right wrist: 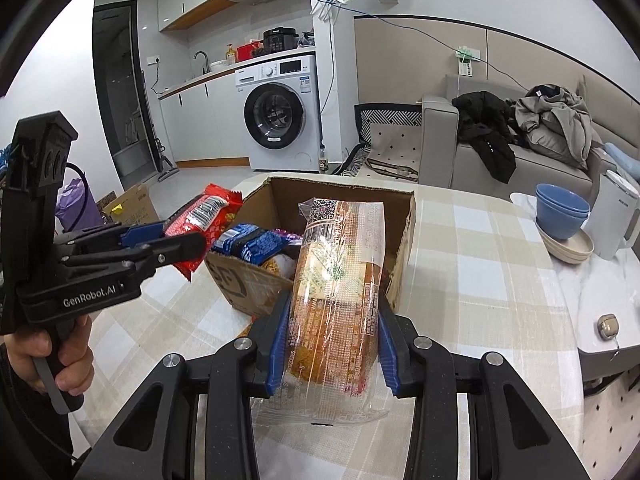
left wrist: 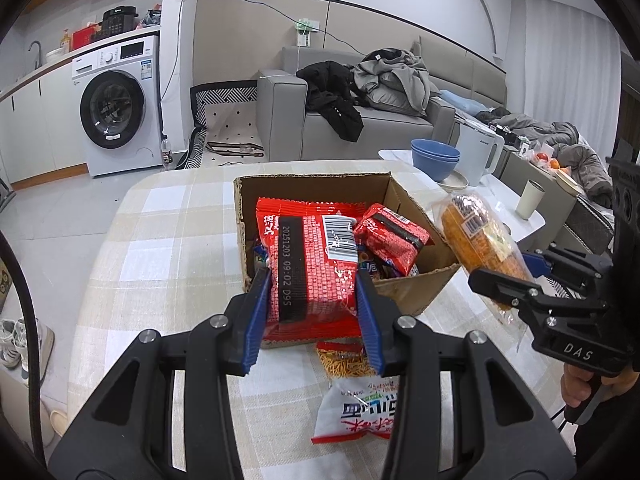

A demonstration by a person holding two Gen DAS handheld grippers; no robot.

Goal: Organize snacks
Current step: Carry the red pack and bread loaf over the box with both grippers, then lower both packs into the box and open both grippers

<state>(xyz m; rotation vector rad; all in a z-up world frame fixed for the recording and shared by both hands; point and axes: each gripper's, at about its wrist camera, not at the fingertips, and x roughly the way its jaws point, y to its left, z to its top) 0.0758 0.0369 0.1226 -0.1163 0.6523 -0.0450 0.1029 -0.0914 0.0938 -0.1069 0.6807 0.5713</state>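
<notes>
My left gripper is shut on a red snack packet and holds it above the near wall of an open cardboard box. A smaller red packet lies inside the box among other wrappers. My right gripper is shut on a clear-wrapped orange bread loaf, lifted over the box at its near right side. The right gripper with the loaf shows at the right of the left wrist view. The left gripper with its red packet shows at the left of the right wrist view.
A white and red noodle snack bag lies on the checked tablecloth under my left gripper. Blue bowls on a plate, a white kettle and a cup stand at the table's far right. A sofa with clothes stands behind.
</notes>
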